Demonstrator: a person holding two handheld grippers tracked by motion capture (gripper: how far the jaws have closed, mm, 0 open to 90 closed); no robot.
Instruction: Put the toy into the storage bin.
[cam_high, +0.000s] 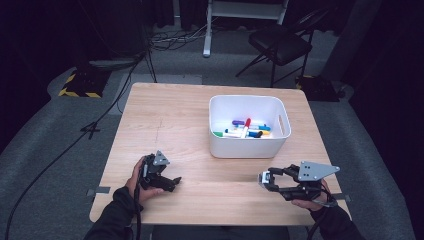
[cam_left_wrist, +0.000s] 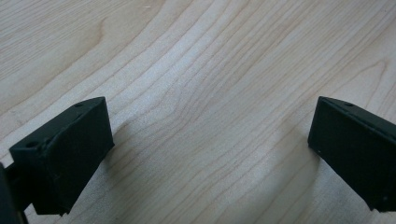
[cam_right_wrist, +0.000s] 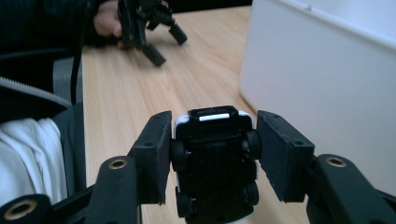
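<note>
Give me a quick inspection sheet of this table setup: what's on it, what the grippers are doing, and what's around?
Surface: pale wooden table, bare apart from the bin.
Job's things: toy car, underside showing, wheels between the jaws; white bin holding coloured markers.
Clutter: nothing seen.
Grippers: right gripper shut on the toy car, beside the bin; left gripper open over bare wood.
Cables: black cables cross the floor left of the table.
Surroundings: grey floor, folding chair behind.

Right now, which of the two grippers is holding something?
The right gripper: its jaws clamp a small toy car, wheels facing the camera. The left gripper is open over bare table.
</note>
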